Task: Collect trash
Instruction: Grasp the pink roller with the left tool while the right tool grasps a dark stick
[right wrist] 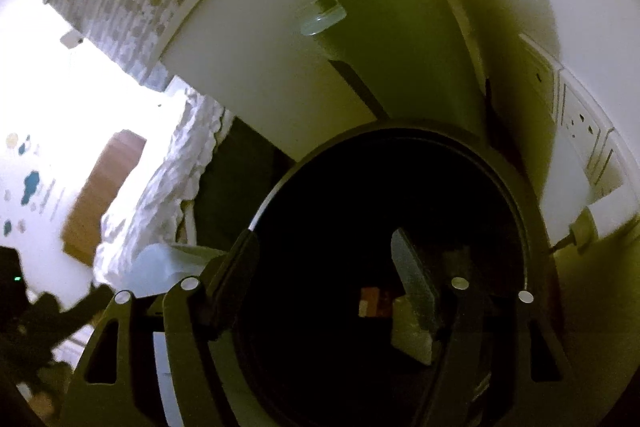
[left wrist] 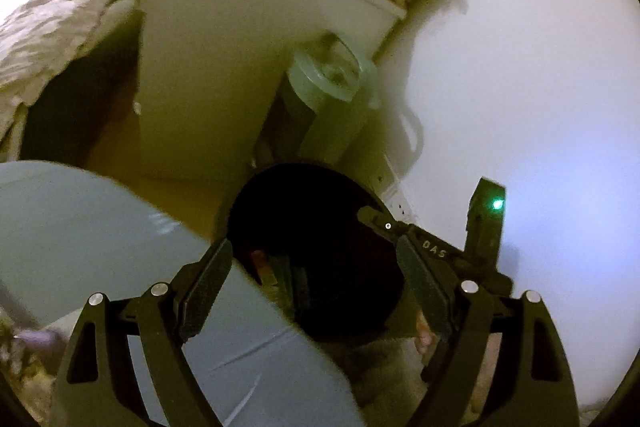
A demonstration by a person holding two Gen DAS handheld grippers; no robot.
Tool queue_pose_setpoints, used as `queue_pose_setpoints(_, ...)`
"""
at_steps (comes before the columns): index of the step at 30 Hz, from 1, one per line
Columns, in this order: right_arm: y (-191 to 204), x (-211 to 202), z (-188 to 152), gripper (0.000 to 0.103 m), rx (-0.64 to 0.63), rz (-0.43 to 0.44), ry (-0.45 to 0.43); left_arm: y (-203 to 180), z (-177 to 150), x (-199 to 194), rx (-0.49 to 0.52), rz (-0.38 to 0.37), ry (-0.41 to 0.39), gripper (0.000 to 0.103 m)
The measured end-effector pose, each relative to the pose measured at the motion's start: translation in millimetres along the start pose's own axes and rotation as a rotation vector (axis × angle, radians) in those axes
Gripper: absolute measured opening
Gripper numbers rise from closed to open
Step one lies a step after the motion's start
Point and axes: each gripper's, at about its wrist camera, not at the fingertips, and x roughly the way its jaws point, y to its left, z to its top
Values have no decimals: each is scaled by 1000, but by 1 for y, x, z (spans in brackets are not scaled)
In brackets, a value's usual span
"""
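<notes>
Over one black bin (right wrist: 384, 211) | left hand-held gripper (left wrist: 316, 287) agape, empty | right hand-held gripper (right wrist: 324, 291) agape, empty

The dark bin (right wrist: 384, 227) mouth gapes open, hemmed by cabinet (right wrist: 280, 75) and wall (right wrist: 560, 7).

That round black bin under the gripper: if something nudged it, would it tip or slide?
The bin would probably slide rather than tip: it looks wide-mouthed. It likely weighs little, since only a few scraps show inside. Its smooth rim may be slippery.

Both wrist views over dark bin (right wrist: 384, 267)
</notes>
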Motion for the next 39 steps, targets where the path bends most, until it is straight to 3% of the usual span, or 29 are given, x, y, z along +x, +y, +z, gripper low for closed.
queue_pose_setpoints(5, 25, -4, -9, 70, -112, -13, -24, 35, -15, -77, -35, 56, -108, 84)
queue_pose_setpoints(8, 49, -9, -19, 70, -209, 22, -30, 75, -34, -131, -35, 166, -160, 84)
queue_pose_setpoints(10, 67, -10, -28, 69, -265, 65, -7, 100, -45, -154, -29, 246, -162, 84)
queue_pose_setpoints(12, 94, -10, -39, 62, -335, 111, 28, 134, -57, -177, -35, 335, -149, 84)
queue_pose_setpoints(15, 145, -6, -54, 54, -451, 195, 94, 179, -69, -201, -50, 410, -125, 82)
queue_pose_setpoints(20, 252, 30, -73, 52, -642, 312, 274, 235, -71, -204, -31, 463, -52, 79)
queue_pose_setpoints(22, 282, 46, -81, 51, -691, 314, 328, 248, -69, -203, -19, 460, -34, 71)
queue_pose_setpoints(26, 335, 91, -102, 46, -830, 265, 426, 272, -65, -191, -12, 447, 7, 65)
queue_pose_setpoints(35, 373, 166, -152, 40, -1039, 114, 586, 284, -77, -168, 53, 442, 89, 49)
queue_pose_setpoints(39, 377, 178, -164, 31, -1109, 68, 563, 291, -79, -164, 27, 471, 78, 38)
